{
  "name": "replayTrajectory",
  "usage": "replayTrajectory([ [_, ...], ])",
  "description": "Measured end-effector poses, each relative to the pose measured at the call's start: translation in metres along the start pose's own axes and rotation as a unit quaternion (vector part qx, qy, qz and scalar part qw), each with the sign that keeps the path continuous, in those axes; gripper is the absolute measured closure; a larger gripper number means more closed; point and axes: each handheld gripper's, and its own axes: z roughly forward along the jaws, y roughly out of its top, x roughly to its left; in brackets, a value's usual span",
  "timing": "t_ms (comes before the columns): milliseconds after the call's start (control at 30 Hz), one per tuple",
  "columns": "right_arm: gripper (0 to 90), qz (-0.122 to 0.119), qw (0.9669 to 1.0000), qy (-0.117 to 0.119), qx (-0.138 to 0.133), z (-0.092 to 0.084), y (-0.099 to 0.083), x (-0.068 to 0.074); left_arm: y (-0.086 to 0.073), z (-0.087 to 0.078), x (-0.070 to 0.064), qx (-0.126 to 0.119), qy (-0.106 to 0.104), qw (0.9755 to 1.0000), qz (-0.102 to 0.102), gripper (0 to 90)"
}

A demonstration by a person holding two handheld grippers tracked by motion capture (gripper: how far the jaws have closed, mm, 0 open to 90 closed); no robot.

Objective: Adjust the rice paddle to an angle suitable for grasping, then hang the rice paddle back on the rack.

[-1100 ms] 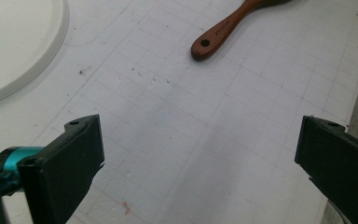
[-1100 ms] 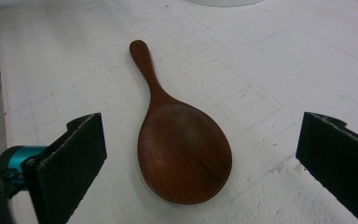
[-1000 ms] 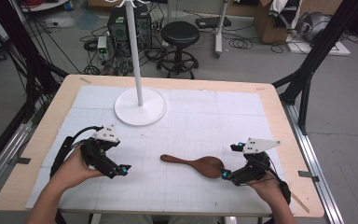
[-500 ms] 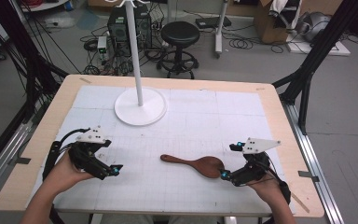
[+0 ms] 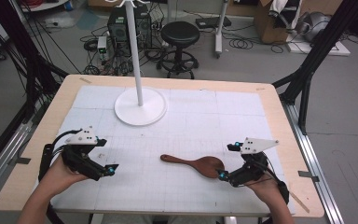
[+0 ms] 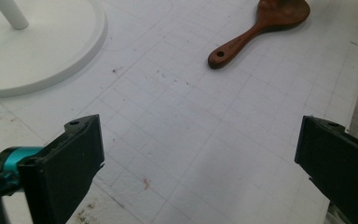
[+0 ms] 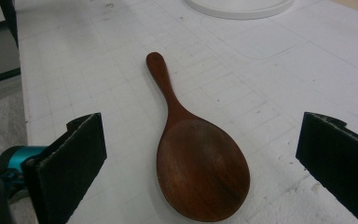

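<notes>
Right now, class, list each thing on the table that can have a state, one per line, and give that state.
Left claw: open, empty, above bare mat.
Right claw: open, empty, its jaws either side of the spoon's bowl.
Wooden spoon: lying flat on the mat, ungripped.
White stand: upright on its round base.

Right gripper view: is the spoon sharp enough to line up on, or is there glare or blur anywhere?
Right gripper view: the spoon is sharp, with a soft sheen on its bowl and no harsh glare; the near jaws look soft. Left gripper view: the spoon's handle hole is clear, the jaws slightly blurred. High view: even light, faint shadows, and the stand pole leans from lens distortion.
</notes>
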Motion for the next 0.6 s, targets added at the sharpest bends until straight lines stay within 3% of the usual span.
replayTrajectory([
  [600,0.9,-0.005,1.0000,0.006,-0.003,-0.0018,0.0007,0.0001,-0.0049,-0.0007,0.0031,-0.018,0.012,0.9998,-0.001,1.8],
])
